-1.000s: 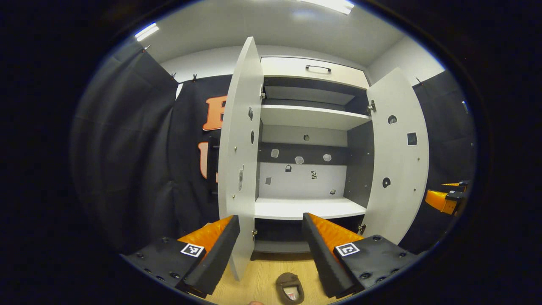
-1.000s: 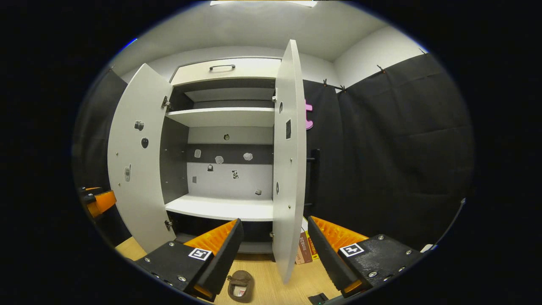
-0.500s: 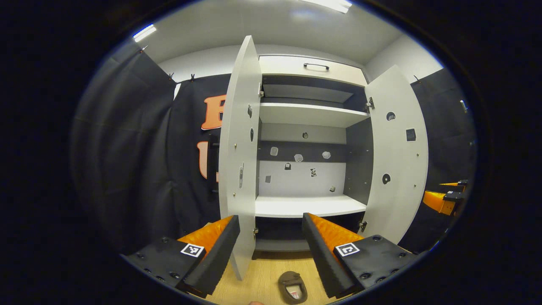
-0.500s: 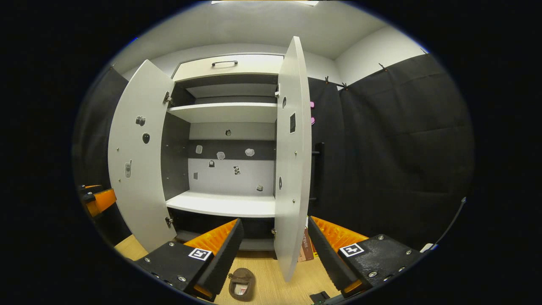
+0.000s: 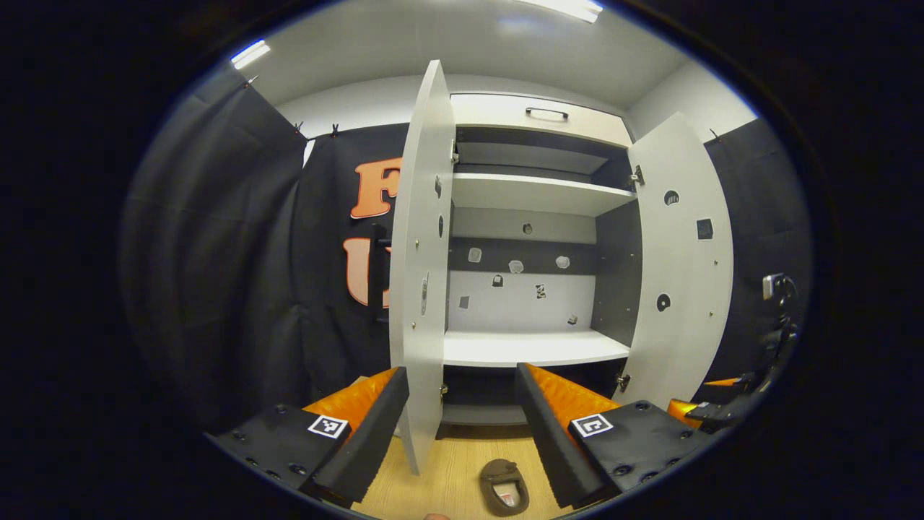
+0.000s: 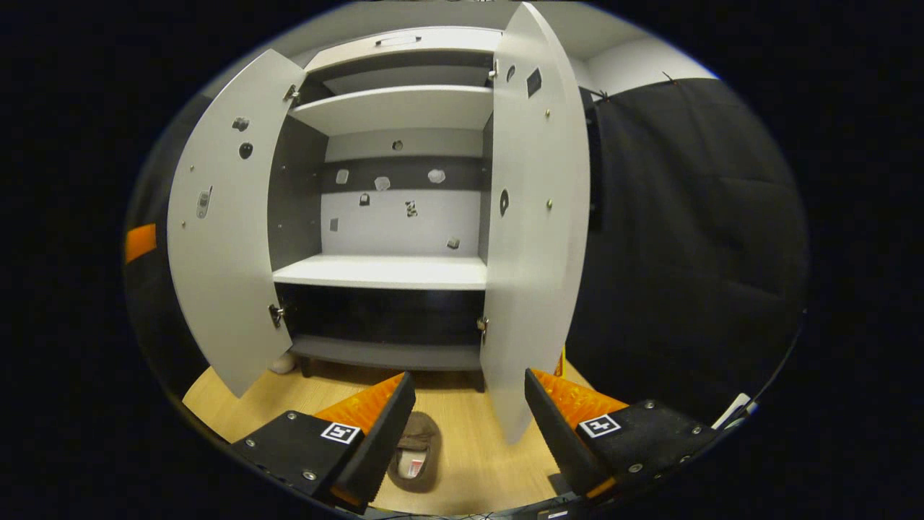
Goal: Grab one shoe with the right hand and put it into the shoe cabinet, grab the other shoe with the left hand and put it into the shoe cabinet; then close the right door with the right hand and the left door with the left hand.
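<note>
Right hand-held gripper [image 6: 462, 433] tilted down, jaws wide, empty — shoe [image 6: 415, 451] on floor between fingers; left hand-held gripper [image 5: 462, 426] level, open, empty; shoe cabinet [image 6: 390, 271] doors open.

Recording booth, black cloth walls [image 6: 686, 217], shoe cabinet [image 6: 382, 271]

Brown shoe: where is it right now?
The brown shoe lies on the wooden floor before the open cabinet, low in both views, partly behind the right tool's left finger.

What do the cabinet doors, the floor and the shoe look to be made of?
Cabinet doors: probably laminated board, smooth matt pale grey, thin flat panels.
Floor: wood or wood-look laminate, light with straight grain lines.
Shoe: soft brown, suede or fabric by its dull nap; uncertain.
</note>
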Tool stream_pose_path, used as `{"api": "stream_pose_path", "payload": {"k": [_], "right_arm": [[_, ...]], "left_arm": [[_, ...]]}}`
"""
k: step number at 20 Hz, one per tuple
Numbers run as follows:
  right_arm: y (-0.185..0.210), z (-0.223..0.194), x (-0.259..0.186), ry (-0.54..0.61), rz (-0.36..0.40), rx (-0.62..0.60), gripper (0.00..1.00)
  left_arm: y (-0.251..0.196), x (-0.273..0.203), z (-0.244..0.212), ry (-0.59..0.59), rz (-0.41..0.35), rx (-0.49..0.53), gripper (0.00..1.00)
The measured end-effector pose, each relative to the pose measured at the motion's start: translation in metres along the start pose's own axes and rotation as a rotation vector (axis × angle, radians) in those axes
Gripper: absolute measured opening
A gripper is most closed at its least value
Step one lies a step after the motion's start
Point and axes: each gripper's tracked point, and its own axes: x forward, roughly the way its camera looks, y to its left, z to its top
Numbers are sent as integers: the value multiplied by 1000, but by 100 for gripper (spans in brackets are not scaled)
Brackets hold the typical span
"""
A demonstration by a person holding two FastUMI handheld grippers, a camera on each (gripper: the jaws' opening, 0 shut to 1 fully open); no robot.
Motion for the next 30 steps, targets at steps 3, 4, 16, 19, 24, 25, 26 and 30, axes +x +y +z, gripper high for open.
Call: {"api": "stream_pose_path", "payload": {"k": [3,4,16,19,24,25,26,30], "right_arm": [[13,-60,26,114,30,32,95],[18,-75,35,142,39,48,94],[41,-236,94,461,45,60,80],[42,-255,100,517,42,85,67],[43,-261,107,537,19,98,35],[40,-261,107,540,-1,101,24],[41,-261,107,543,-10,104,18],[35,-244,112,547,-28,160,2]], "left_arm": [[7,-3,-2,7,17,9,97],[9,-4,-2,8,20,9,97],[51,-25,-18,68,117,37,97],[59,-29,-24,86,139,34,94],[67,-31,-27,98,166,74,94],[68,-32,-28,101,168,72,97],[68,-33,-29,103,168,68,94],[70,-30,-29,100,173,79,96]]}}
